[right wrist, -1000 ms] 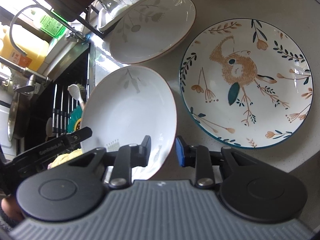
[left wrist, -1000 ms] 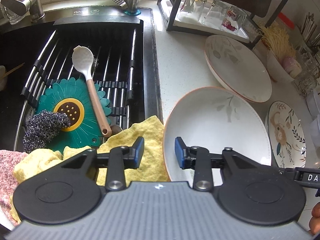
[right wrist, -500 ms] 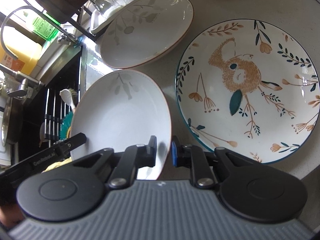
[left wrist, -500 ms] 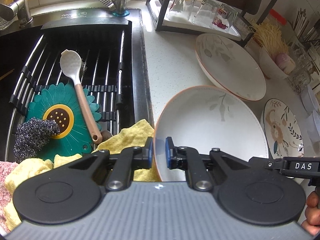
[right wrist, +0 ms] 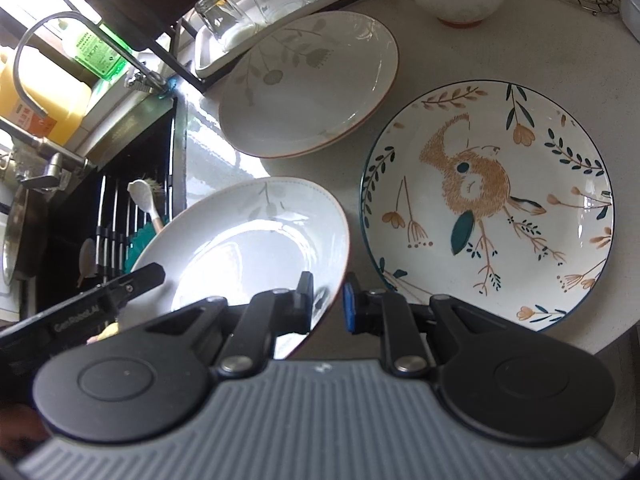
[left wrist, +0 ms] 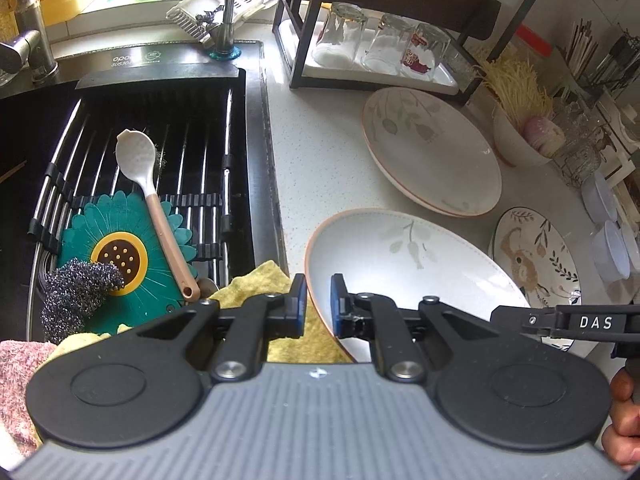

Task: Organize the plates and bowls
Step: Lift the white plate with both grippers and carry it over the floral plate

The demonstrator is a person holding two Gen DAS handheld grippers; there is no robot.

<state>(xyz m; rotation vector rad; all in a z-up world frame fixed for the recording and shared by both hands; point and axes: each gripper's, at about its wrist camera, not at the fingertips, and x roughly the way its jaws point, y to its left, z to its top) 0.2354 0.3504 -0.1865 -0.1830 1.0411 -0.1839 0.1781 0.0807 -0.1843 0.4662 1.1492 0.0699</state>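
Both tongs clamp white plate (left wrist: 404,256) rim, left tongs (left wrist: 319,300), right tongs (right wrist: 328,300), near edge hidden.

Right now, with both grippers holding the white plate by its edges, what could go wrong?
1. The left gripper and the right gripper each pinch only a thin bit of the white plate's rim, so the glossy plate might slip or tilt if the hands move unevenly.
2. The bird plate and the leaf-pattern plate lie close by; a swing could knock them.
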